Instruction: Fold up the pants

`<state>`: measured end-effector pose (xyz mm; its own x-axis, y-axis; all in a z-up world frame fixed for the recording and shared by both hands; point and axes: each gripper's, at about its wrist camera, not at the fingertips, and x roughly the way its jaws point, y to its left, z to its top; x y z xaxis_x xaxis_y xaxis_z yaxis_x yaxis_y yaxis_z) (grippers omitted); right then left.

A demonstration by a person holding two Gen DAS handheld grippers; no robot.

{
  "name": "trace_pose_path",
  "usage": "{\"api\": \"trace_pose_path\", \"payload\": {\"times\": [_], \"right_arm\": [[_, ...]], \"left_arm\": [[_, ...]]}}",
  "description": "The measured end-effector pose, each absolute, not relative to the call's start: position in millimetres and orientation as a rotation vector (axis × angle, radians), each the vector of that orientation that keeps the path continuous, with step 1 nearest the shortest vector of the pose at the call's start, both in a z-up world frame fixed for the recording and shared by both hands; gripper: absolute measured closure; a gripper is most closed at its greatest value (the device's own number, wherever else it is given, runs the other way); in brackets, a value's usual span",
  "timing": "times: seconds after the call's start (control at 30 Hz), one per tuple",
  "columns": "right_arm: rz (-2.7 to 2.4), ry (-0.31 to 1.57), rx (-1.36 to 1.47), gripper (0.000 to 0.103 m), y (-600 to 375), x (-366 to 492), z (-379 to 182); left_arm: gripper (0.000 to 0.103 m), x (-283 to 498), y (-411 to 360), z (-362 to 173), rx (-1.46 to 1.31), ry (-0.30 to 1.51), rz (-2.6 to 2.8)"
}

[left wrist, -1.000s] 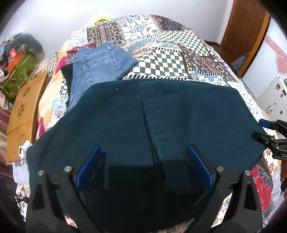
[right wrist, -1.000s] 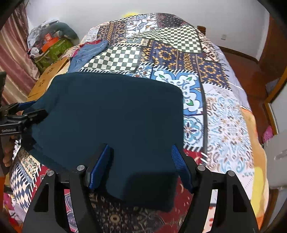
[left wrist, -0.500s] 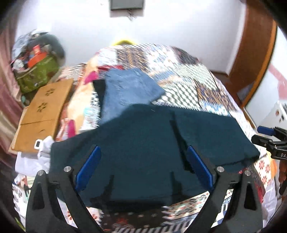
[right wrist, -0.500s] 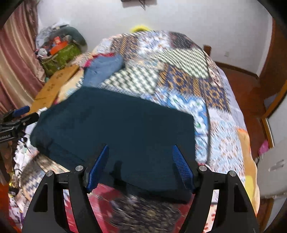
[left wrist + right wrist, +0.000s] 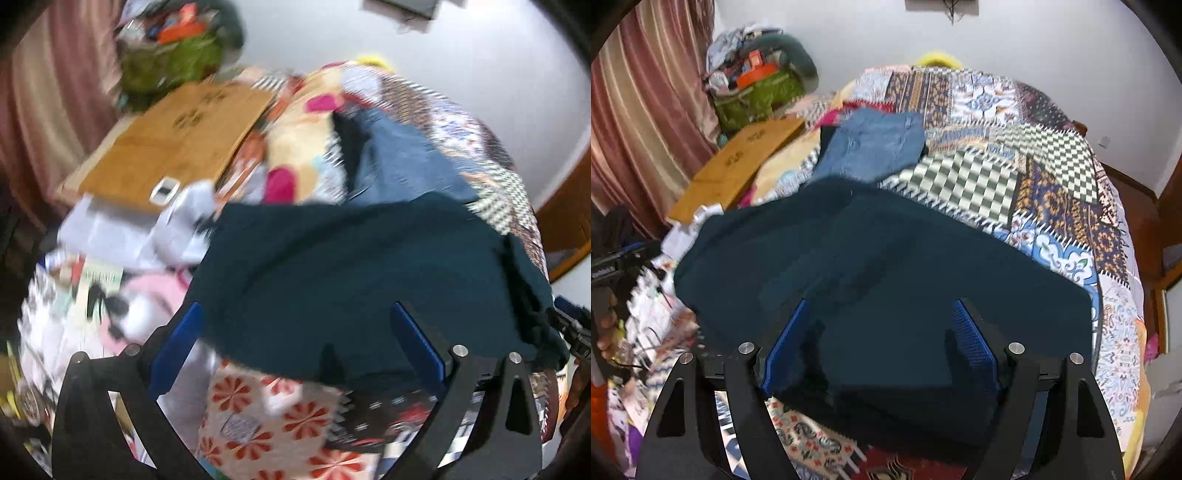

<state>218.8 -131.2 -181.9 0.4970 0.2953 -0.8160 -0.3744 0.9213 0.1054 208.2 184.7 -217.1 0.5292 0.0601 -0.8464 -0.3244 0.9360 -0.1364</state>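
Dark teal pants (image 5: pixel 886 266) folded into a broad slab, lying on the patchwork bed (image 5: pixel 1071 206) near its front edge, long axis running left to right across both views. Right gripper (image 5: pixel 882 343) directly over the slab's near right part, fingers spread wide, just been opening, cloth seen between them but not pressed by the pads. Left gripper (image 5: pixel 295 350) off toward the slab's left end, fingers likewise spread, holding nothing; near edge of the pants (image 5: pixel 369 266) crossing the gap, bedspread showing below; view blurred. Folded jeans (image 5: pixel 875 144) beyond, just touching the far edge. Judging by the layout: any further fold across the long axis favours the right gripper, already above the cloth; the left one needs to come back in over its end.
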Motion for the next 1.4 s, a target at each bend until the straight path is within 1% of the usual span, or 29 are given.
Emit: {"api": "trace_pose_path", "payload": {"times": [0.1,0.2,0.53,0.73,0.83,0.9,0.93,0.97,1.0,1.07,1.1,1.13,1.17,1.27,1.4], "right_arm": [[0.39,1.018,-0.114,0.027,-127,219,-199],[0.388,1.016,-0.093,0.025,-130,218,-198],[0.39,1.028,-0.056,0.021,-132,220,-202],[0.395,1.027,-0.052,0.02,-133,221,-202],[0.399,1.03,-0.048,0.019,-133,222,-203],[0.403,1.033,-0.047,0.017,-134,223,-203],[0.404,1.033,-0.044,0.017,-135,223,-203],[0.406,1.033,-0.043,0.017,-135,223,-203],[0.407,1.032,-0.042,0.017,-136,223,-204],[0.406,1.03,-0.036,0.017,-136,223,-204],[0.405,1.03,-0.034,0.017,-137,222,-204],[0.403,1.031,-0.031,0.017,-137,222,-204],[0.401,1.032,-0.03,0.017,-137,222,-204],[0.381,1.038,-0.03,0.017,-138,222,-201],[0.362,1.015,-0.031,0.017,-147,217,-189]], "left_arm": [[0.001,198,203,-243,-0.415,1.047,0.231],[0.001,192,211,-266,-0.518,1.101,0.209],[0.001,208,199,-310,-0.743,1.219,0.004],[0.001,226,209,-326,-0.895,1.199,-0.022],[0.001,234,214,-334,-0.908,1.186,-0.013],[0.003,240,218,-335,-0.9,1.17,0.025],[0.011,241,220,-333,-0.884,1.164,0.053],[0.022,244,221,-330,-0.838,1.153,0.106],[0.028,245,223,-327,-0.807,1.141,0.135],[0.048,245,229,-324,-0.78,1.115,0.163],[0.052,244,230,-321,-0.772,1.099,0.189],[0.061,242,232,-318,-0.757,1.078,0.213],[0.067,241,230,-309,-0.721,1.045,0.233],[0.072,238,225,-290,-0.609,0.983,0.271],[0.075,232,213,-241,-0.408,0.871,0.342]]}}
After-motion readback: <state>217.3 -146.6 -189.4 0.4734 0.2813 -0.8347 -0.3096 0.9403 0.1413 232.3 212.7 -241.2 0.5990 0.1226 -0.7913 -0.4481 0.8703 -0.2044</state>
